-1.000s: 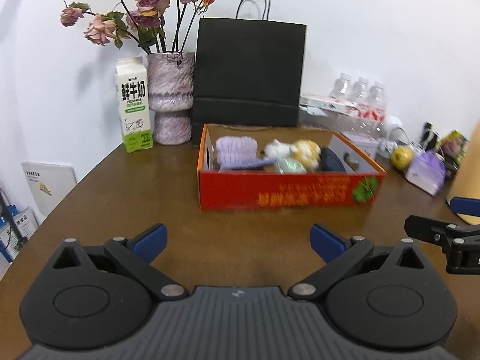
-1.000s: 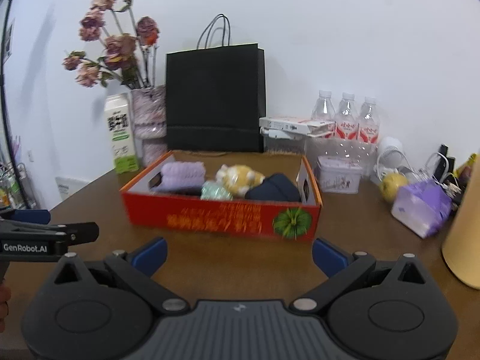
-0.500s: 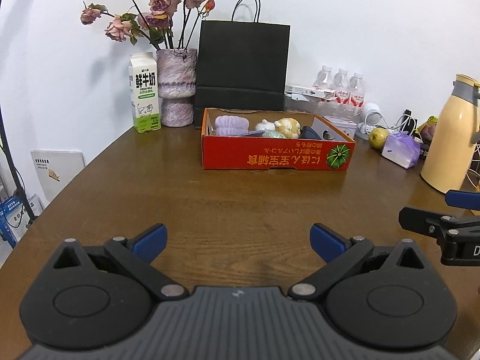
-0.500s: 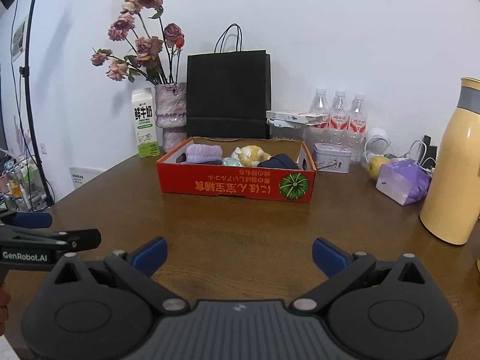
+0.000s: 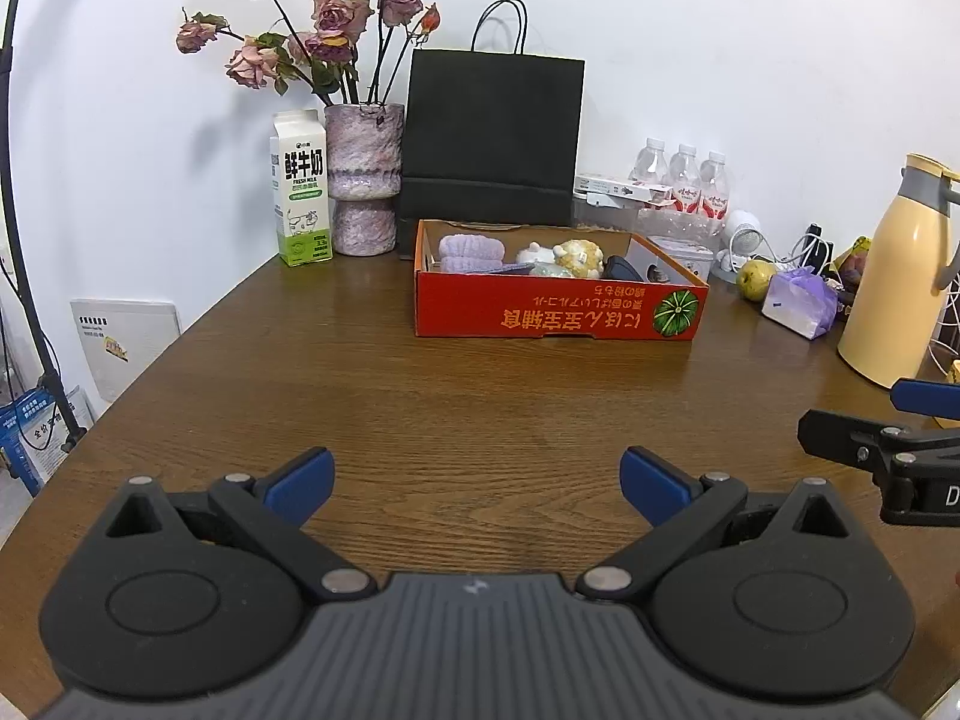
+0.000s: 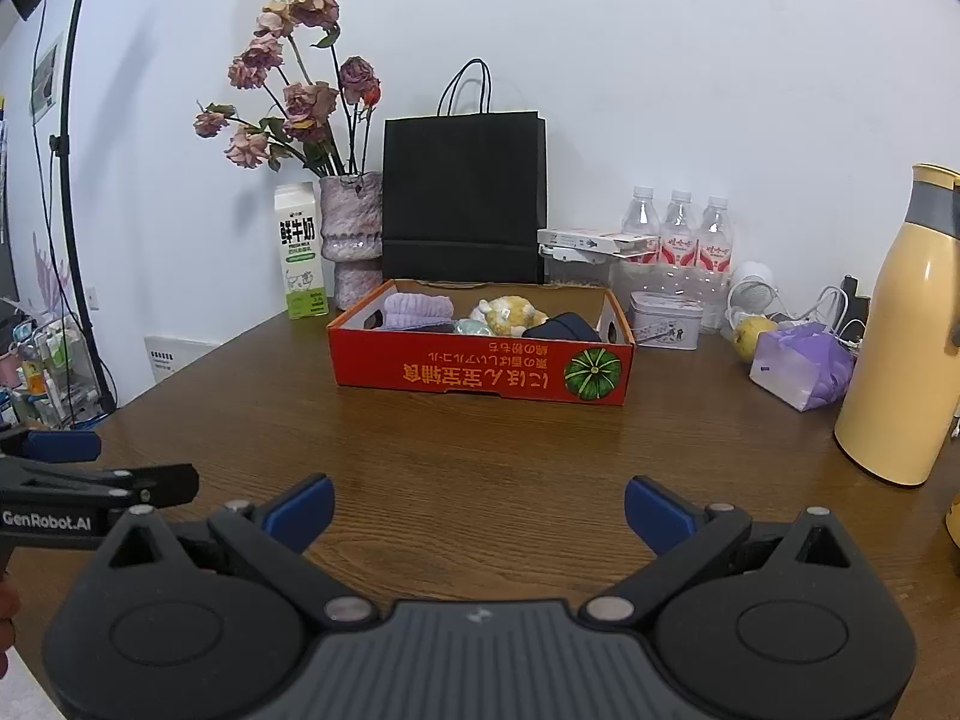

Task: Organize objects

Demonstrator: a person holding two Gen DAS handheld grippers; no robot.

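Note:
A shallow red cardboard box (image 5: 558,315) (image 6: 480,375) stands at the back of the brown table. Inside lie a lilac knitted roll (image 5: 471,249) (image 6: 417,307), a yellow and white plush toy (image 5: 579,255) (image 6: 507,312), a pale green item (image 6: 471,327) and a dark navy item (image 5: 621,269) (image 6: 561,327). My left gripper (image 5: 477,483) hovers open over the near table, well short of the box, nothing between its blue pads. My right gripper (image 6: 479,507) is likewise open and empty; it shows at the right edge of the left wrist view (image 5: 864,432).
Behind the box stand a black paper bag (image 5: 492,138), a vase of dried roses (image 5: 363,177), a milk carton (image 5: 302,189) and water bottles (image 6: 678,234). To the right are a yellow thermos (image 6: 900,324), a purple packet (image 6: 801,366), a pear (image 6: 750,333) and a small tin (image 6: 665,312).
Both grippers have pulled back from the box toward the near table edge, so the box looks smaller and farther. The jaws stay open throughout.

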